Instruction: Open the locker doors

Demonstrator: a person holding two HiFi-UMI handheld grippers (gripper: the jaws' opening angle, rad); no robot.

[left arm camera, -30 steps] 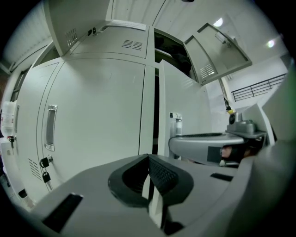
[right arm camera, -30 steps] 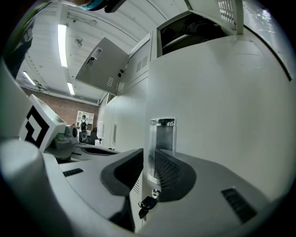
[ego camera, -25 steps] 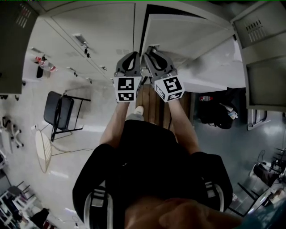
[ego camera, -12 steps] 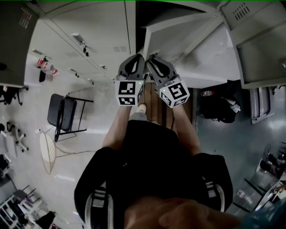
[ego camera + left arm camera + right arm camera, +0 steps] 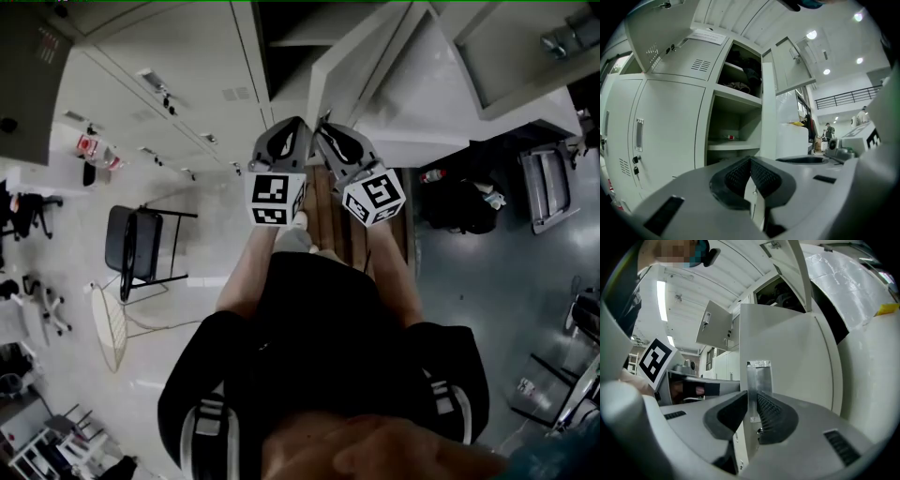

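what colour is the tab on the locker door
Silvery metal tab, best seen in the right gripper view.

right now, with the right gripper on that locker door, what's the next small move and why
Probably pull the door wider with the right gripper. Its jaws have just been closing and now clamp the metal handle, and the door looks only partly swung out from the locker.

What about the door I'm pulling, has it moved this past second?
Yes: the door has swung further open, its free edge farther from the locker frame.
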